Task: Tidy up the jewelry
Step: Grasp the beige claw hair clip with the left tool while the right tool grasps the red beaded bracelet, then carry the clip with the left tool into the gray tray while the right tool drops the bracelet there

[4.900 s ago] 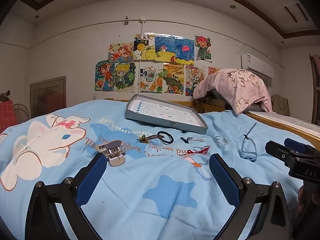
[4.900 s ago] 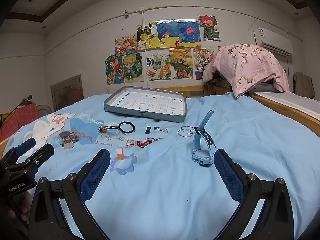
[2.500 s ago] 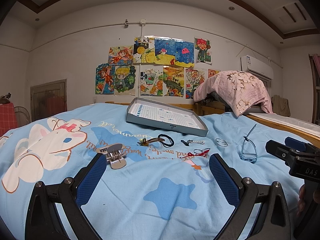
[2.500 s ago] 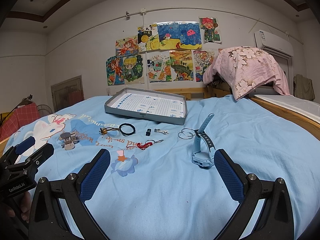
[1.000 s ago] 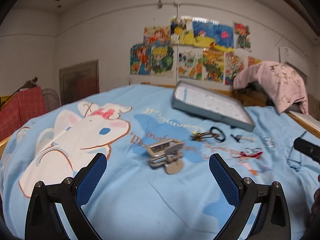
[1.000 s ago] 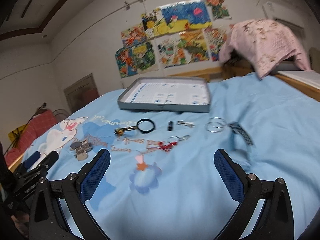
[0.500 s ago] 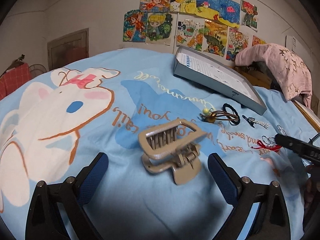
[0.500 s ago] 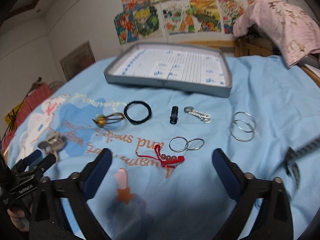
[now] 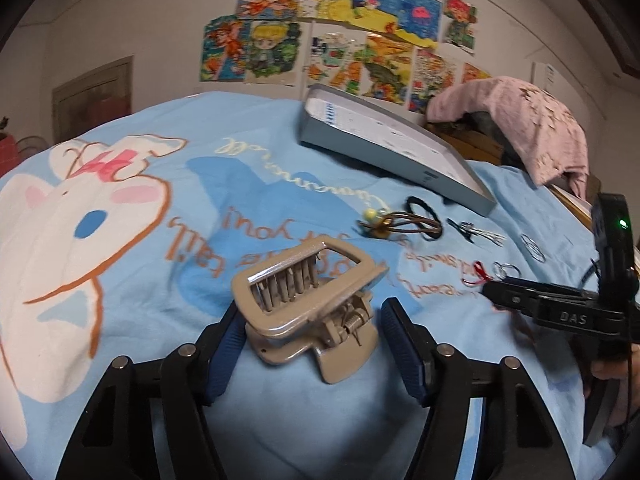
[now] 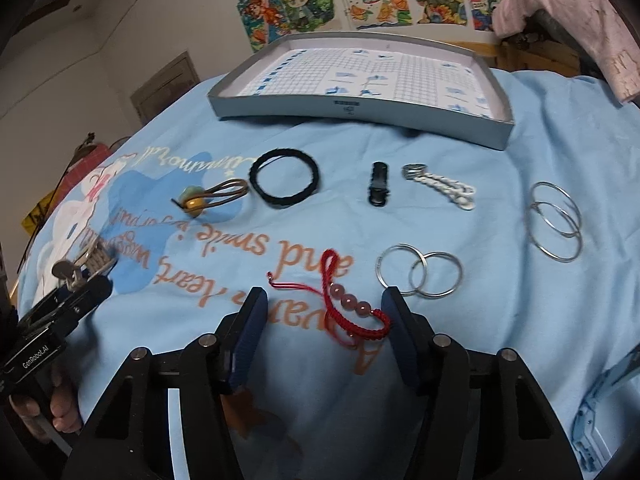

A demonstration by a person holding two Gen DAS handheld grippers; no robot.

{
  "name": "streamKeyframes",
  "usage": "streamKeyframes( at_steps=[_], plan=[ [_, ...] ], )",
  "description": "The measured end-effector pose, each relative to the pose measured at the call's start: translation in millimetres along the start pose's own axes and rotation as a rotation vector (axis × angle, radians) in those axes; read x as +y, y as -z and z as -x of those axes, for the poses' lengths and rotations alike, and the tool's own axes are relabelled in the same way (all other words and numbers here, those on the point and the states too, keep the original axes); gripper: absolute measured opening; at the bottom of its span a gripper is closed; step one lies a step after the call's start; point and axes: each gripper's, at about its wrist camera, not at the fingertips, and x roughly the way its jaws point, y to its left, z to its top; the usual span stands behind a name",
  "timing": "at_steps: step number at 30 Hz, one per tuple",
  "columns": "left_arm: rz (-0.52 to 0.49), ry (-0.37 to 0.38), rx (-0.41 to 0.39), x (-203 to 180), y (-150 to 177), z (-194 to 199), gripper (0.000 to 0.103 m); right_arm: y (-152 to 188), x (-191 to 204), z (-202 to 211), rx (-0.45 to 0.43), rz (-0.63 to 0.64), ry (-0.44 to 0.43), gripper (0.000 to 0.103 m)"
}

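Observation:
A beige claw hair clip (image 9: 308, 300) lies on the blue bedsheet between the fingers of my left gripper (image 9: 314, 344), which stands open around its hinge end. A red cord bracelet with pink beads (image 10: 344, 300) lies between the fingers of my right gripper (image 10: 324, 326), also open. A grey tray with grid-paper lining (image 10: 360, 108) sits farther back; it also shows in the left wrist view (image 9: 384, 160).
On the sheet lie a black hair tie (image 10: 285, 180), a brown tie with a yellow bead (image 10: 212, 196), a black clip (image 10: 378, 184), a white chain (image 10: 440, 186), two pairs of silver rings (image 10: 418, 270) (image 10: 556, 220) and a blue watch (image 10: 600, 412). A pink blanket (image 9: 532, 128) is at right.
Both grippers have dropped and moved forward. The left one now straddles the hair clip, the right one straddles the red bracelet, and both jaws have narrowed.

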Motion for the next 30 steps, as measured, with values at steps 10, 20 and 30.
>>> streamKeyframes(
  at_steps=[10, 20, 30],
  plan=[
    [-0.006, 0.045, -0.008, -1.5, 2.5, 3.3, 0.061, -12.8, 4.0, -21.1, 0.017, -0.045, -0.051, 0.032],
    [-0.072, 0.106, -0.028, -18.4, 10.1, 13.6, 0.061, -1.1, 13.0, -21.2, 0.032, -0.068, -0.117, 0.012],
    [-0.115, 0.138, -0.038, -39.9, 16.7, 24.0, 0.061, 7.1, 18.2, 1.8, -0.003, -0.051, -0.180, 0.011]
  ],
)
